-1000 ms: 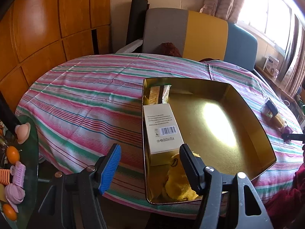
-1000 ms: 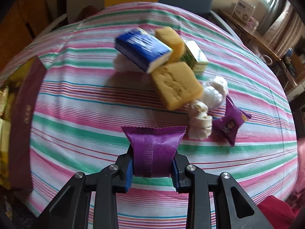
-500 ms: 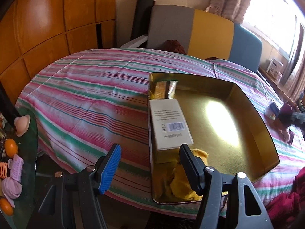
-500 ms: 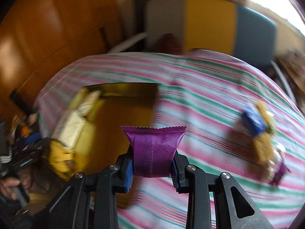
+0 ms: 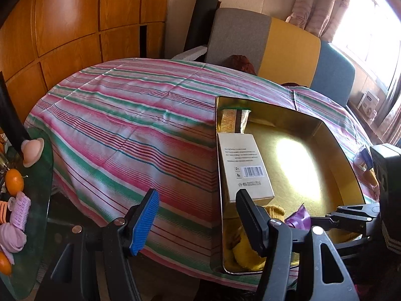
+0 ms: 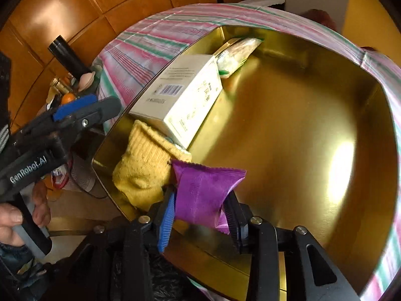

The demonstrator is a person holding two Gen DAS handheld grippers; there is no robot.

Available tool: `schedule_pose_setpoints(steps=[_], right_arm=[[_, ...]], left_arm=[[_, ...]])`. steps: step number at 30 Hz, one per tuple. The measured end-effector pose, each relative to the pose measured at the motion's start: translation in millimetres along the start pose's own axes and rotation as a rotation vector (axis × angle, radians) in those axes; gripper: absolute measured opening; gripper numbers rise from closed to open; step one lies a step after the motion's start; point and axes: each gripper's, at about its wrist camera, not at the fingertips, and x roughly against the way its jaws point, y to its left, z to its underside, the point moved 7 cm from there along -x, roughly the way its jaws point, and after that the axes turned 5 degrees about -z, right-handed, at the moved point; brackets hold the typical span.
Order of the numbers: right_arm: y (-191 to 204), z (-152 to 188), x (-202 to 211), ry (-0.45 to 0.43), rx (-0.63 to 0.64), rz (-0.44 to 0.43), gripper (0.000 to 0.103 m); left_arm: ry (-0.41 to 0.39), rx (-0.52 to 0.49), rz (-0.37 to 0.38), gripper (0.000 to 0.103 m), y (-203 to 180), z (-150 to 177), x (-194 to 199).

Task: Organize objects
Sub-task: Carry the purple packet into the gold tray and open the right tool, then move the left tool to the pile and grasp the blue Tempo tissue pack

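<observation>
My right gripper (image 6: 199,217) is shut on a purple snack packet (image 6: 203,190) and holds it inside the gold tin tray (image 6: 313,138), at its near left corner beside a yellow sponge (image 6: 142,168). The packet also shows in the left wrist view (image 5: 298,217). A white carton (image 6: 180,97) and a wrapped snack (image 6: 235,55) lie along the tray's left wall. My left gripper (image 5: 198,219) is open and empty, straddling the tray's near left wall (image 5: 220,175) above the striped tablecloth (image 5: 125,130).
A glass side table (image 5: 37,200) at the left holds oranges, hair rollers and small items. Chairs (image 5: 263,42) stand behind the table. A blue packet (image 5: 363,155) lies on the cloth right of the tray.
My right gripper has swung left from the pile of items on the cloth and carried the purple packet into the tray's near corner. My left gripper has stayed open.
</observation>
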Motion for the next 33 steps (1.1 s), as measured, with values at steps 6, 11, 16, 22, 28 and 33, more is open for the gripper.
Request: schedule_pose_setpoints(steps=[6,11,16,22,28,33], right_arm=[[-1,2,7,-0.028,-0.023,-0.035,0.06],[-6,-4,32,-0.099,-0.036,-0.036,0.068],[-23,-7,66,-0.185,-0.062,0.01,0.08],[-64,4,110,-0.266,-0.133,0.081,0.089],[-135,38,158,-0.292,-0.262,0.211,0.089],[-220,82,205,-0.3,-0.416,0.388,0.089]], left_arm=[[-0.004,0.002,-0.004,0.064,1,-1,0],[-0.016,-0.01,-0.003,0.064,-3,-2,3],[-0.009,-0.012,0.0,0.064,-8,-4,3],[-0.017,-0.038,0.025,0.064,-29,-14,8],[-0.026,-0.09,0.103,0.063,-68,-32,17],[-0.068,-0.184,0.212,0.063,-126,-50,36]])
